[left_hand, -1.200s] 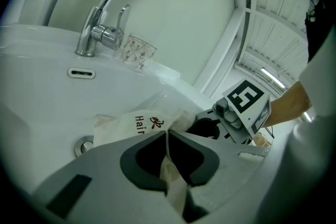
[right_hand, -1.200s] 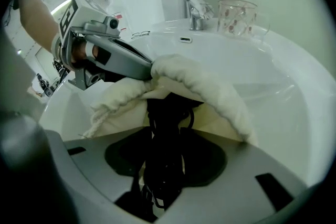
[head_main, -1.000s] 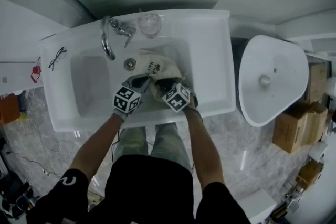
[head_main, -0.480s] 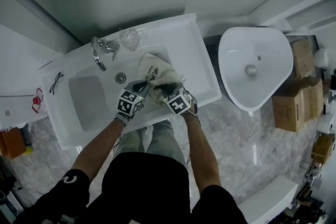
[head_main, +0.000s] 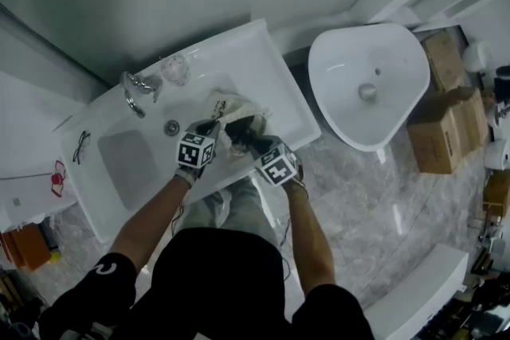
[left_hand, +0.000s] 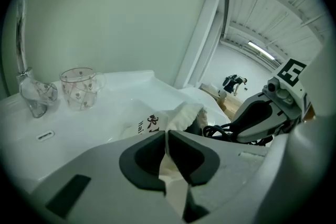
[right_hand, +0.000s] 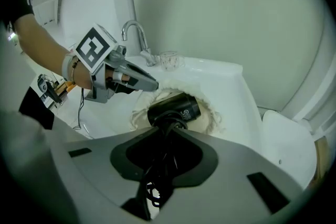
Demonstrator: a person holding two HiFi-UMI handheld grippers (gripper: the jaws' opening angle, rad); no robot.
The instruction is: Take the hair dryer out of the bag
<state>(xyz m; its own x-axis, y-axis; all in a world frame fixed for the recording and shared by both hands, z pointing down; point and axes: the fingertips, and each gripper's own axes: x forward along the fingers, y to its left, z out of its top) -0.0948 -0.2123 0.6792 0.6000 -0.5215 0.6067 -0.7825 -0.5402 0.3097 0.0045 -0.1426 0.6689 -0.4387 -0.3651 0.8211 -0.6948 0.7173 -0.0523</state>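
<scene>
Extraction step: your left tool (left_hand: 166, 135), jaws just tightened, pinches bag (left_hand: 184, 114) cloth; right tool (right_hand: 169, 131), just closing, grips hair dryer (right_hand: 176, 107) handle, dryer half out, frame centre. Next: pull it clear.

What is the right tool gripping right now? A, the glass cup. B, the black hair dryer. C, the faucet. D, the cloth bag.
B: in the right gripper view, the right tool has jaws that have just been closing, and they clamp the black hair dryer at the mouth of the cloth bag.
</scene>
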